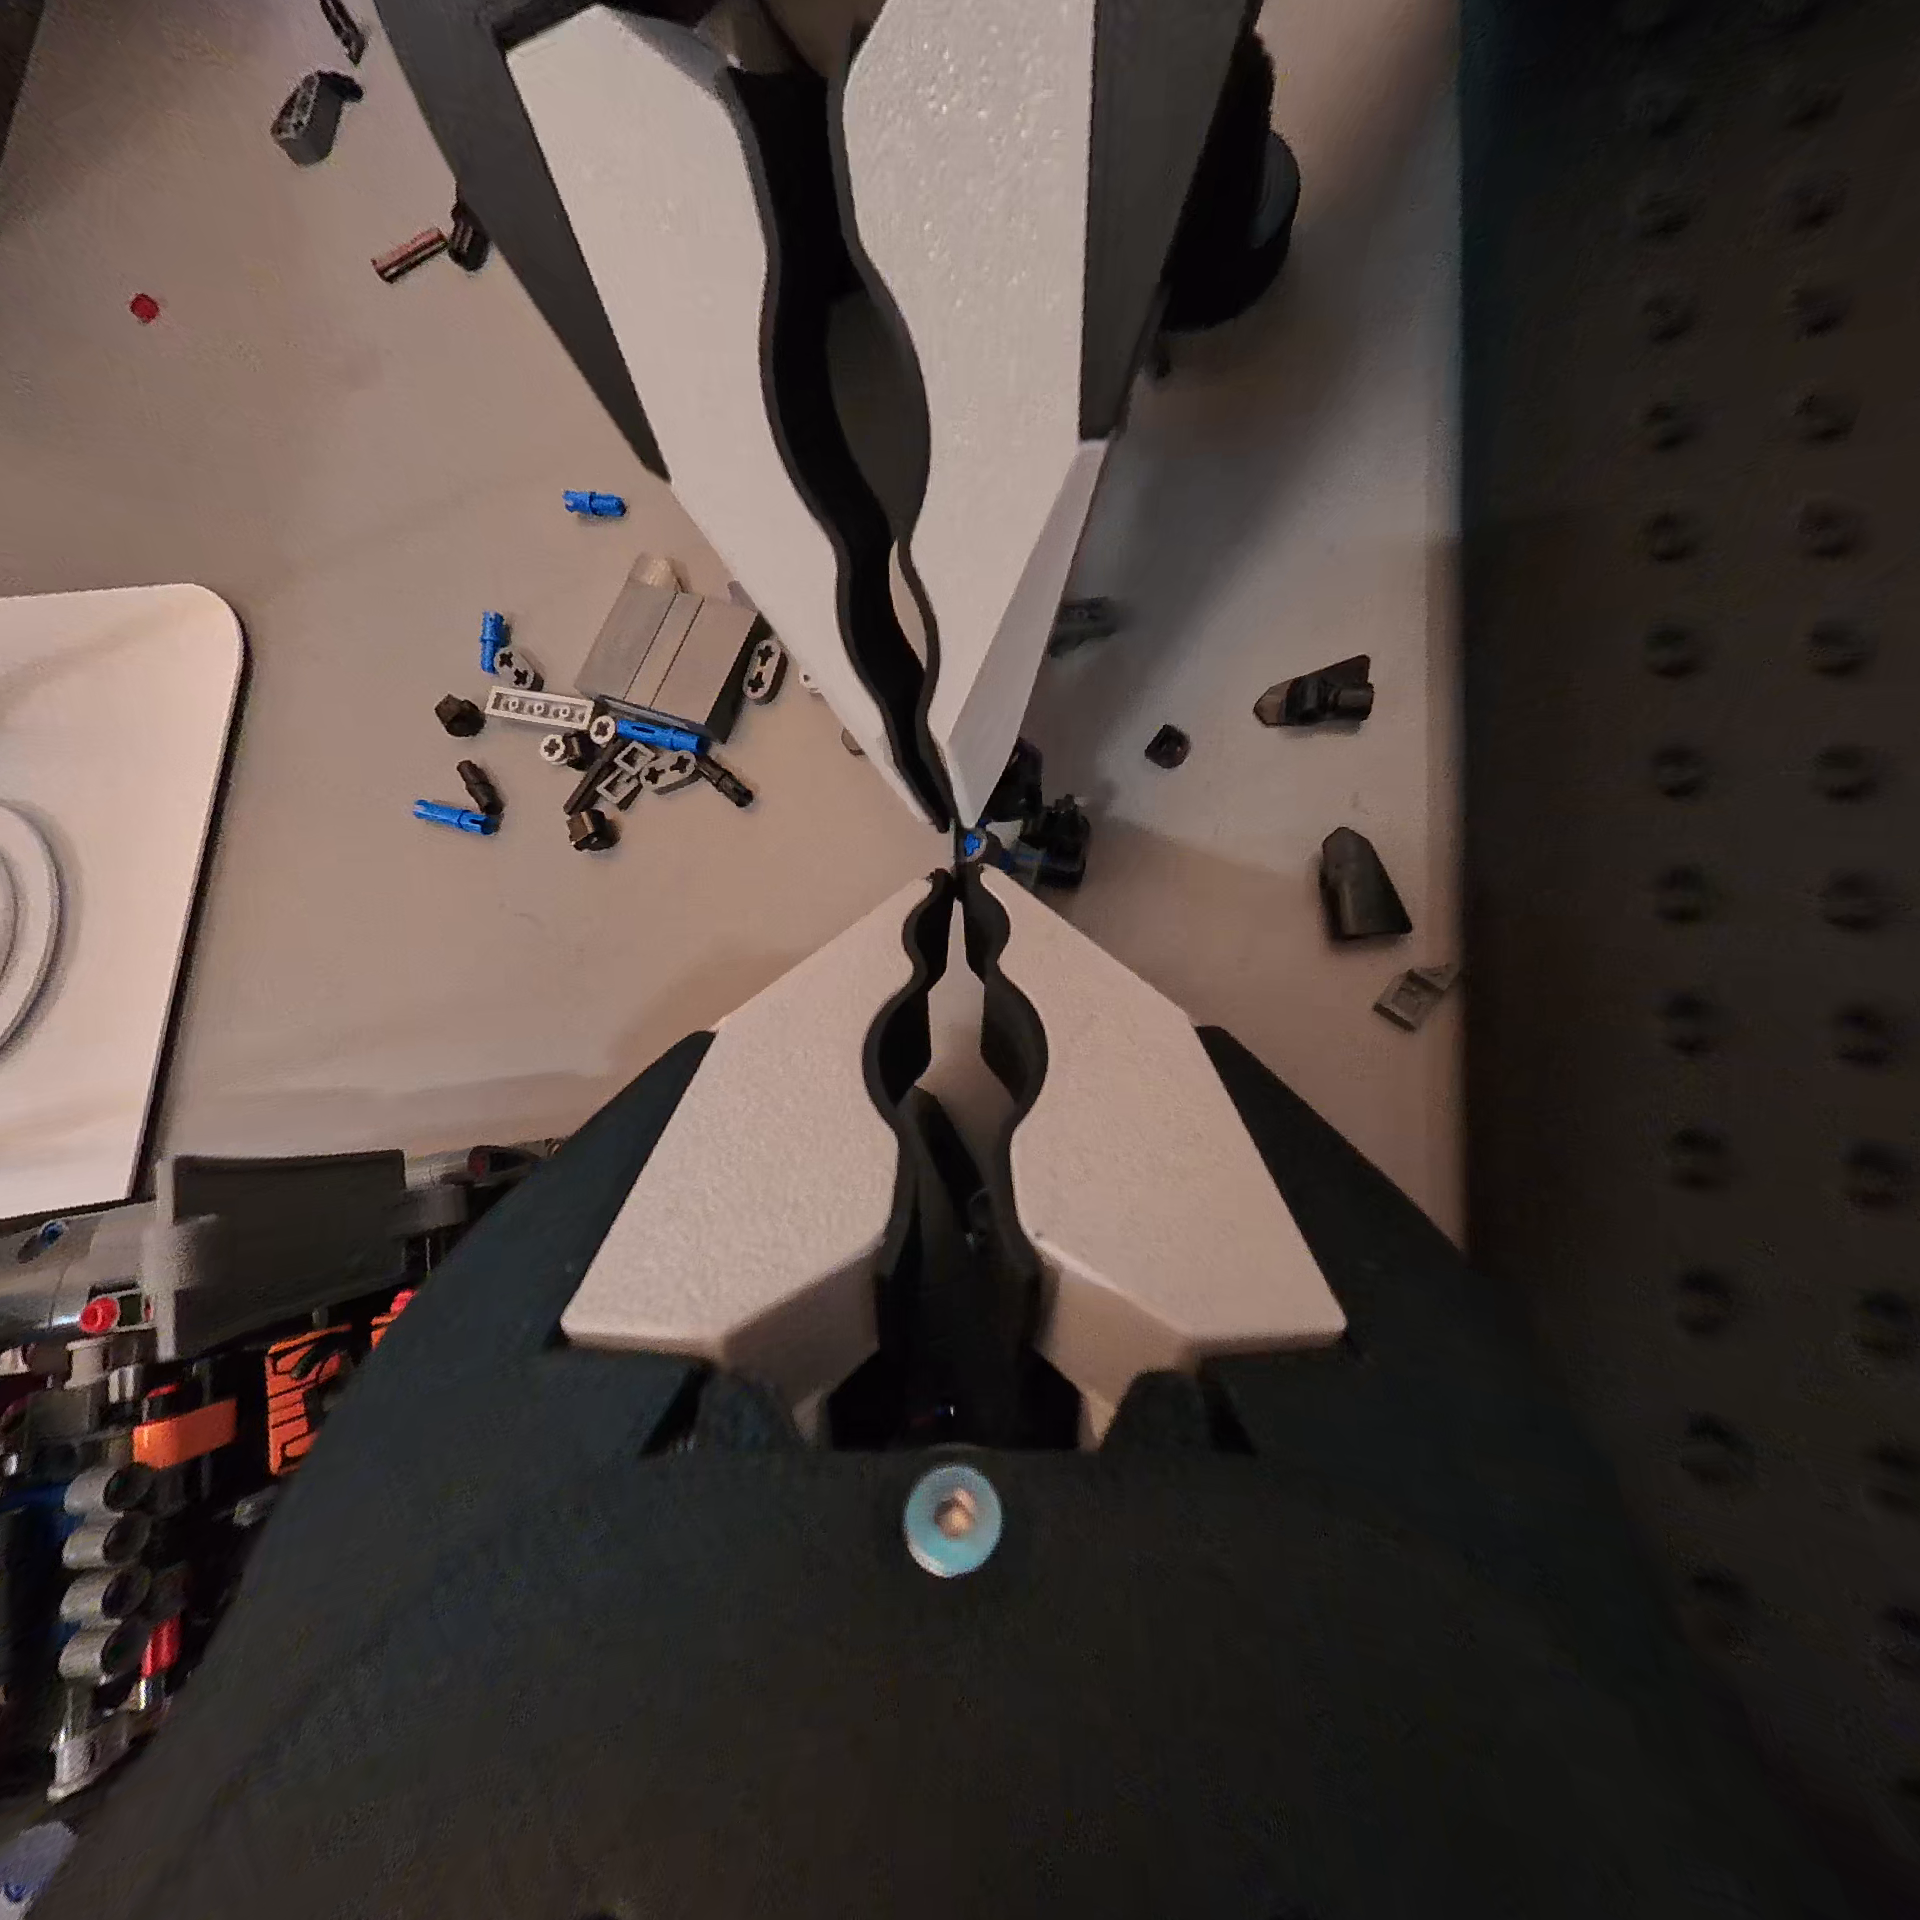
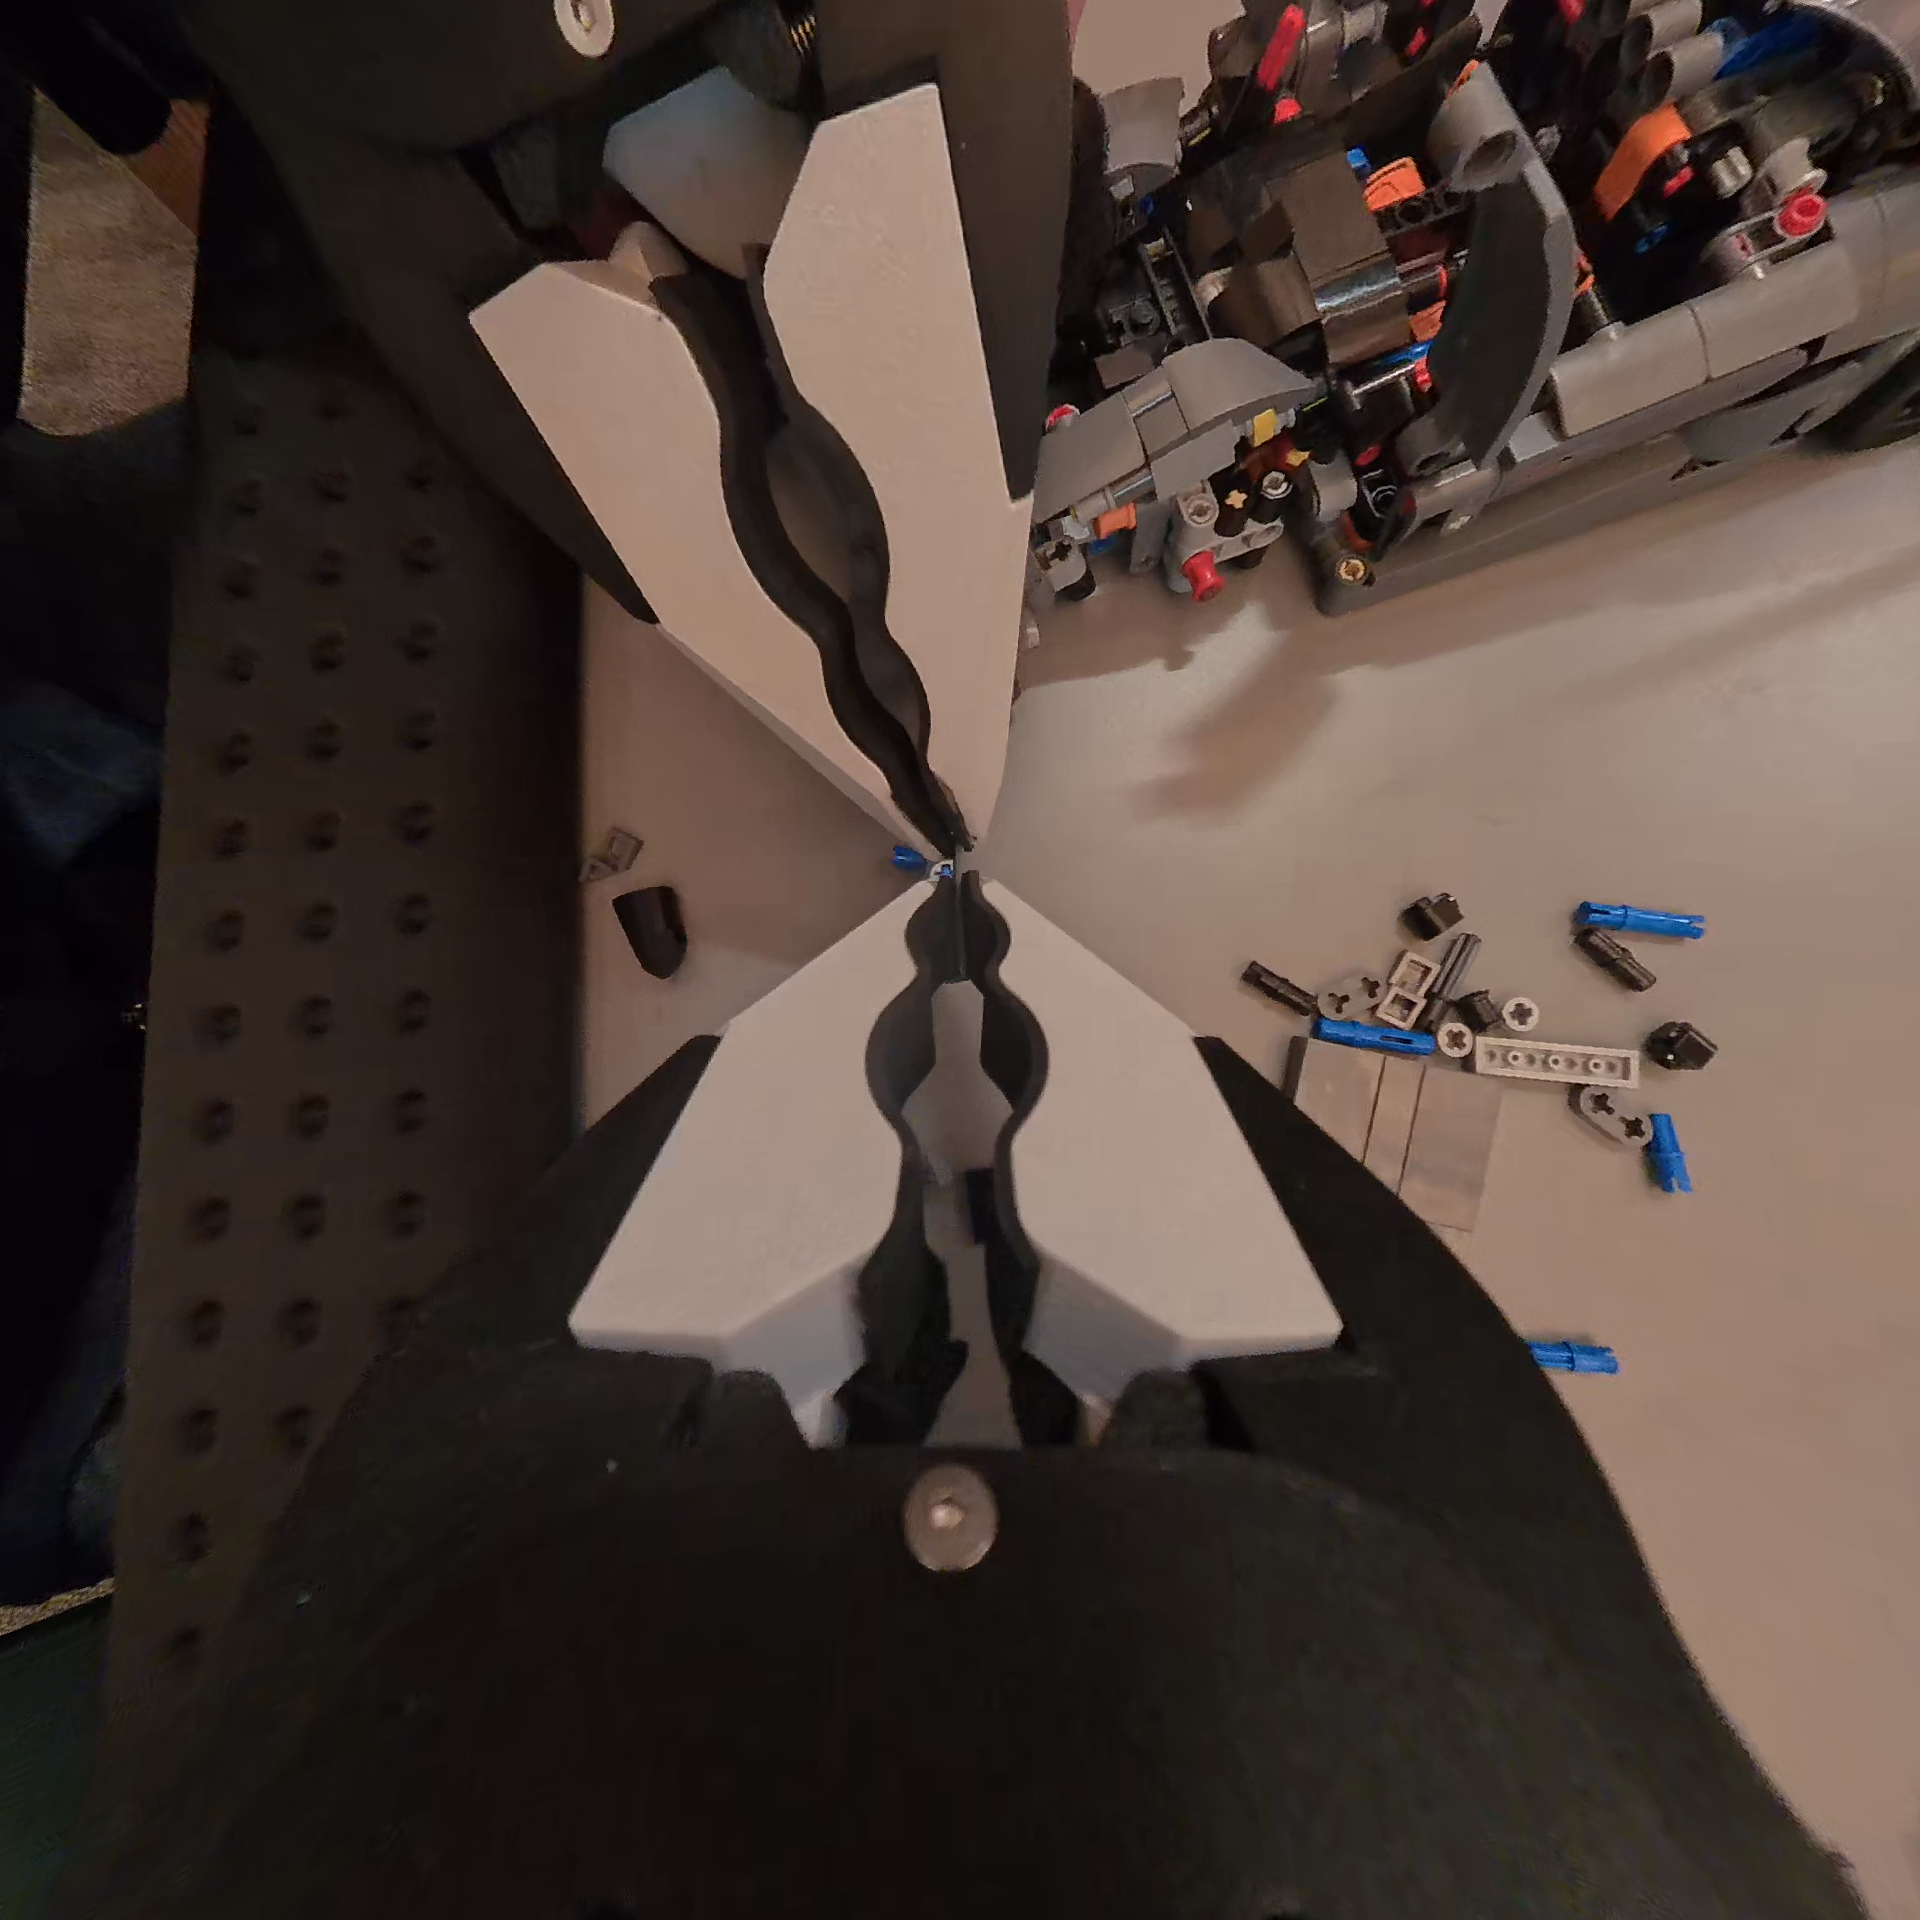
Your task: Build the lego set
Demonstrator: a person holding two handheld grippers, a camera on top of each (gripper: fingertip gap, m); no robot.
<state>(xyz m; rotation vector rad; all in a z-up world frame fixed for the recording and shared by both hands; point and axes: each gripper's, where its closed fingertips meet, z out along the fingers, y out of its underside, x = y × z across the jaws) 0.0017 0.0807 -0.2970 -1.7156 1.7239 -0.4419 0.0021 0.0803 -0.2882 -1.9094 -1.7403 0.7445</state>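
Note:
My left gripper (image 1: pixel 951 885) and my right gripper (image 2: pixel 957 883) are both shut and meet tip to tip just above the table. A small blue pin (image 1: pixel 974 844) sits right at the meeting point, nearest the right gripper's tips; it also shows in the right wrist view (image 2: pixel 943 871). A small black assembly with blue pins (image 1: pixel 1049 826) lies just behind the tips, mostly hidden. The right gripper (image 1: pixel 948 823) enters the left wrist view from above. The left gripper (image 2: pixel 958 837) enters the right wrist view from above. The large grey, black and orange lego car (image 2: pixel 1455 312) stands further back.
A heap of loose pins, connectors and grey panels (image 1: pixel 623 707) lies on the pale table (image 1: pixel 364 935), also seen in the right wrist view (image 2: pixel 1496 1049). Black curved pieces (image 1: pixel 1361 883) lie near a dark perforated strip (image 1: pixel 1683 935) at the table's edge. A white booklet (image 1: pixel 94 883) lies at the left. My left and right fingertips are right by each other.

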